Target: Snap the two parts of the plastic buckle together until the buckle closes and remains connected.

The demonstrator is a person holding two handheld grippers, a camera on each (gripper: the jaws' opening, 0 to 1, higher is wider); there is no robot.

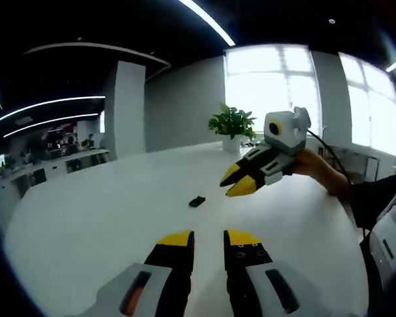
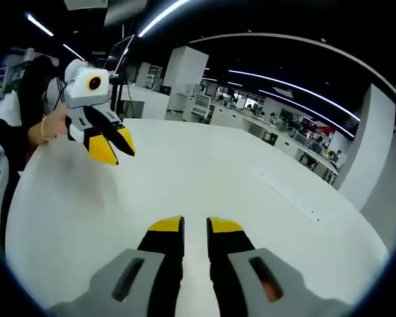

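Lying alone on white table [image 1: 86, 224]: black buckle [image 1: 197, 201].

We see a small black buckle [image 1: 197, 201] on the plain white table [image 1: 105, 218]; our grippers' jaws are black with yellow tips, their bodies grey.

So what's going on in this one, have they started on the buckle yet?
Not yet. A person holds both grippers above a white table, neither touching anything. The left gripper has its jaws slightly apart and empty; so does the right gripper. A small dark object, possibly the buckle, lies on the table ahead of the left gripper, too small to make out. A potted plant stands at the far edge.
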